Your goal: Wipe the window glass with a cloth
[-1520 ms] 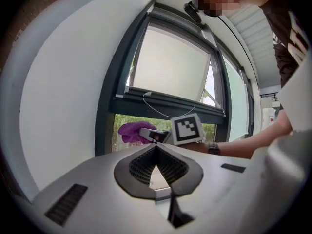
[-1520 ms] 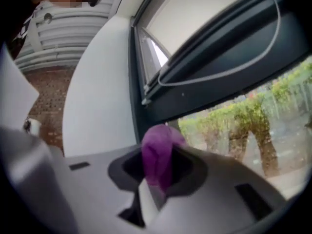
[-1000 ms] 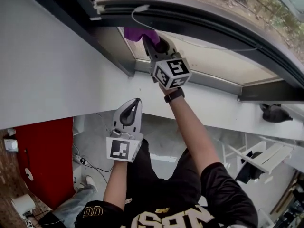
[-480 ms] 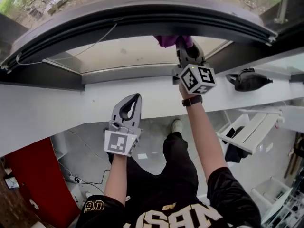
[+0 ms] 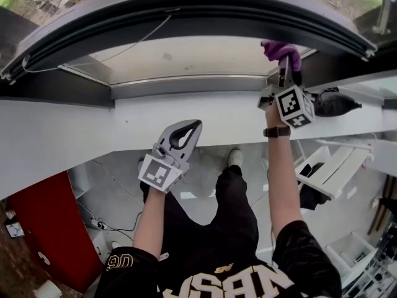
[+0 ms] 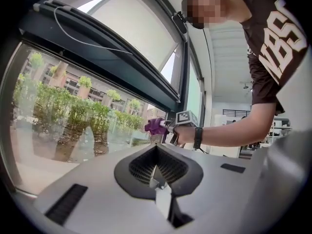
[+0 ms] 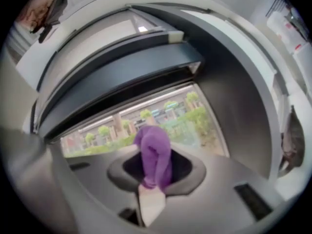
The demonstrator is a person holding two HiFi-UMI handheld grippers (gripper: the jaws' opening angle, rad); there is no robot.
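A person stands at a window with a tool in each hand. Nearest, the left tool [image 5: 189, 131] is held low, in front of the white sill [image 5: 93, 135]. In its own view its jaws meet with nothing between them [image 6: 157, 155].

Farther up, the right arm reaches to full stretch. The right tool [image 5: 284, 62] is clamped on a bunched purple cloth [image 5: 277, 47], and the right gripper view shows the cloth [image 7: 153, 150] filling the gap between the closed jaws [image 7: 153, 179], with a wad standing out past the tips.

The cloth sits at the right end of the window glass [image 5: 186, 58], close to the corner where the dark frame [image 5: 186, 17] turns down. It appears to be against the pane, though contact itself cannot be confirmed. A small dark object [image 5: 335, 101] lies on the sill just right of the arm. Beyond the glass are shrubs and buildings.

Wiping looks to be under way. Doing it well would mean keeping the soft wad, not the hard jaw tips, on the pane and holding the grip firm so the cloth does not drag loose. It would also mean pressing evenly, working right into the frame corner, and overlapping each pass along the glass.
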